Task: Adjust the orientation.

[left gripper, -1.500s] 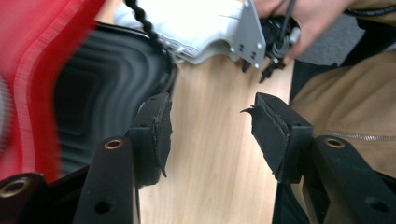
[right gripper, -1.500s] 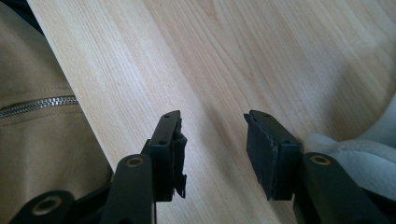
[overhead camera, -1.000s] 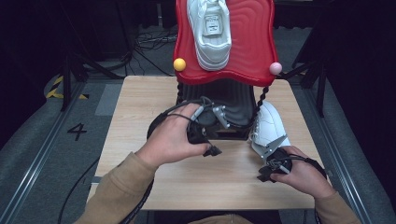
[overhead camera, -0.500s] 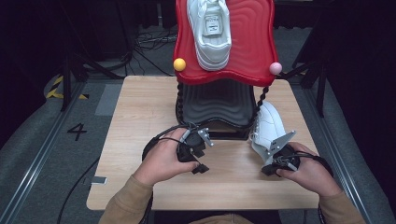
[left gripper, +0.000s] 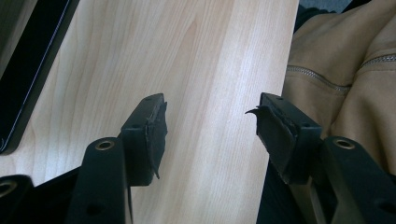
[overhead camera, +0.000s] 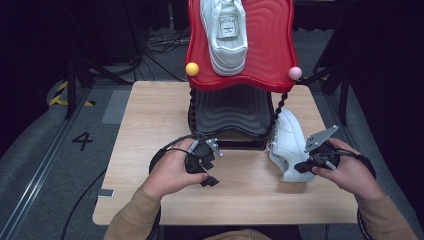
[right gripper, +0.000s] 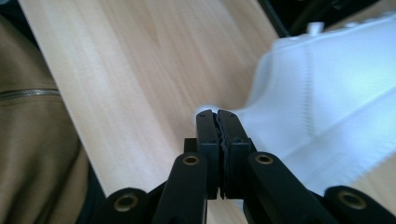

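A white shoe (overhead camera: 287,140) lies on the wooden table (overhead camera: 150,120) beside the stand's black base (overhead camera: 230,115). My right gripper (overhead camera: 301,168) is at its near end. In the right gripper view the jaws (right gripper: 217,114) are pressed together on a thin edge of that shoe (right gripper: 327,93), and a white sliver pokes out past the tips. My left gripper (overhead camera: 206,172) rests low over the table's middle. Its jaws (left gripper: 210,126) stand wide and have just been opening, with only bare wood between them. A second white shoe (overhead camera: 227,30) sits on the red wavy shelf (overhead camera: 270,50).
A yellow ball (overhead camera: 192,69) and a pink ball (overhead camera: 295,73) mark the shelf's front corners, on twisted black posts. The black base's edge (left gripper: 28,70) lies left of the left jaws. The person's tan jacket (left gripper: 345,70) is close by at the table's near edge.
The left hand has drawn back from the black base and sunk toward the table. The right gripper has closed at the shoe's near end and risen slightly.
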`<state>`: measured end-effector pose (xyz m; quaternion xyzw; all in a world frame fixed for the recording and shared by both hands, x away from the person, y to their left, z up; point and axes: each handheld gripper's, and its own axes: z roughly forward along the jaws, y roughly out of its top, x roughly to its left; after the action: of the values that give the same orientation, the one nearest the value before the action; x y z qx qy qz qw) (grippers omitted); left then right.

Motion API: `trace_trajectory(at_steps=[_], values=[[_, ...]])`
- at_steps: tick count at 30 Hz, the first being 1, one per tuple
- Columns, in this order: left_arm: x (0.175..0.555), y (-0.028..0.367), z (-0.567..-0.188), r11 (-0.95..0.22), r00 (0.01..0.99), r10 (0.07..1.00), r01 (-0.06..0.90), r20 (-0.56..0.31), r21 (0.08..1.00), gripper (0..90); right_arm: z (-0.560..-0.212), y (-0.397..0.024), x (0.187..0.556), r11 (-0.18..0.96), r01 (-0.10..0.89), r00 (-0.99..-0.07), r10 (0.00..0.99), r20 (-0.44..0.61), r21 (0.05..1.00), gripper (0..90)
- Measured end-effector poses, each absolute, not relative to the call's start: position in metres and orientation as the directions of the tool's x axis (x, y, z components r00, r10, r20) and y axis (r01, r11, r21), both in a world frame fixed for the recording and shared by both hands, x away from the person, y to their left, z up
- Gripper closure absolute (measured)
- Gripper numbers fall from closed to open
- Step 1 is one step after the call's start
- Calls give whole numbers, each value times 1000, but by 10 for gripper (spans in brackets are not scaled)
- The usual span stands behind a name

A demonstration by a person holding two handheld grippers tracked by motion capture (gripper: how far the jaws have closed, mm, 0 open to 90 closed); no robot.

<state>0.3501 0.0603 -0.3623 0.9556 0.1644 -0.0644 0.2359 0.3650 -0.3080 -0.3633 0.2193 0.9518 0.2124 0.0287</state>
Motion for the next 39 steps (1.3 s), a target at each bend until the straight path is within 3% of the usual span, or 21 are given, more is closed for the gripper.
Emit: trace_trajectory(at_steps=[4, 15, 28, 39], values=[[348, 68, -362, -824, 931, 314, 365, -187, 434, 434, -360, -316, 387, 820, 416, -890, 455, -7, 394, 891], [343, 87, -361, -815, 922, 344, 386, -176, 432, 404, -381, -321, 417, 825, 462, -873, 487, 4, 324, 896], [345, 109, -359, -779, 900, 395, 433, -182, 454, 396, -381, -338, 415, 827, 452, -872, 488, -29, 335, 900], [347, 114, -357, -762, 892, 411, 449, -187, 468, 401, -381, -376, 418, 793, 540, -808, 582, -87, 282, 900]])
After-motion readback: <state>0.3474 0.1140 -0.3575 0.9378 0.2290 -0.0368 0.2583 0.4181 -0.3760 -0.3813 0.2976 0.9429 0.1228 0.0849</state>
